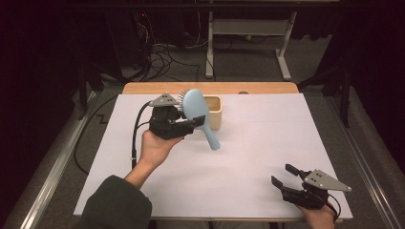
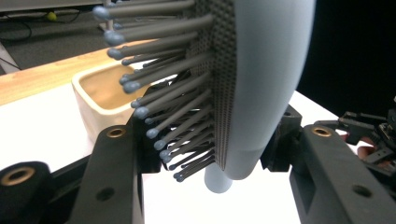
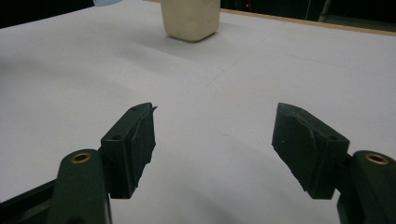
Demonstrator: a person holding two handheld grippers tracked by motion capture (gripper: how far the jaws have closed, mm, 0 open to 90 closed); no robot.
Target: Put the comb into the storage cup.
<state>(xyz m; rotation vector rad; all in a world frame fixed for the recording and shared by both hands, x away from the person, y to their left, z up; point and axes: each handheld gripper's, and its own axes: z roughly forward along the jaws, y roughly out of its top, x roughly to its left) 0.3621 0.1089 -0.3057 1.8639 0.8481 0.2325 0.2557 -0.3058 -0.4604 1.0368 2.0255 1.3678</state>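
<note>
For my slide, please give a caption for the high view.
Left tongs hold a blue hairbrush near a cream box; right tongs open.

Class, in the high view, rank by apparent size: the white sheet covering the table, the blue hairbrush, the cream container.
1. White sheet, by far the largest.
2. Blue hairbrush, raised nearer the camera.
3. Cream container, partly hidden behind the hairbrush, so its rank is unsure.

Cables (image 1: 160,59) tangle on the floor (image 1: 248,67) (behind the table (image 1: 210,88)).
</note>
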